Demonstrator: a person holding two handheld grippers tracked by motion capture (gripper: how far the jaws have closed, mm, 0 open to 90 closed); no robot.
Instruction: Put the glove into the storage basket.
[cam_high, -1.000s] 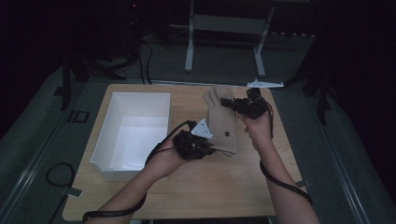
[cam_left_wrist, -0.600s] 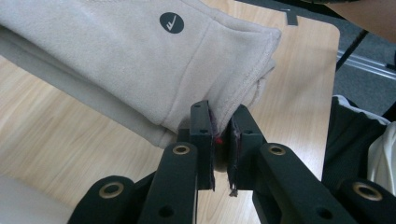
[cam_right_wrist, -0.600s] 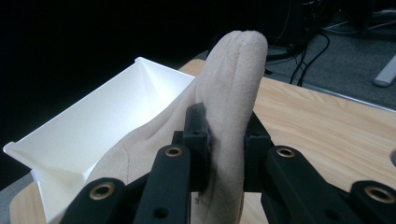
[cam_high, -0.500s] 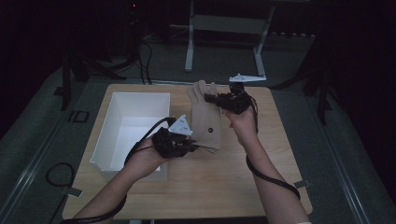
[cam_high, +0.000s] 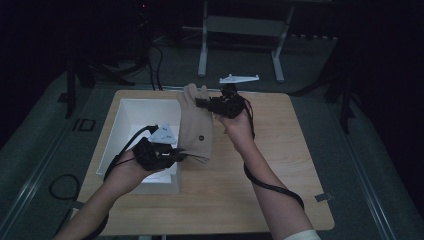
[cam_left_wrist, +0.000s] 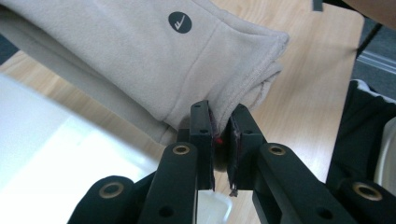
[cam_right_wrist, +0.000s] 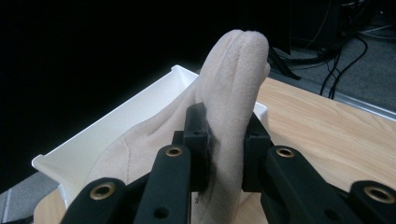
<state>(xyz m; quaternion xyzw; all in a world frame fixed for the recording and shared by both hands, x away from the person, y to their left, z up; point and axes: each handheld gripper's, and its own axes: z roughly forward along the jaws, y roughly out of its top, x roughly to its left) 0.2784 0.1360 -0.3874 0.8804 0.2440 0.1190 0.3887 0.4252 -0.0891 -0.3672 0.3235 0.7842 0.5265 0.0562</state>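
A beige fleece glove (cam_high: 196, 125) hung stretched above the pale wooden surface (cam_high: 280, 175), beside the white rectangular plastic bin (cam_high: 131, 111) — left gripper (cam_high: 175, 156) clenched on its cuff, right gripper (cam_high: 202, 103) pinching its far fingertips.

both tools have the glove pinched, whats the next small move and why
Probably carry the glove a little further left until it hangs over the white bin, then lower it. The left tool clamps its cuff and the right tool its fingers, so it is lifted off the table, already partly above the bin's edge.
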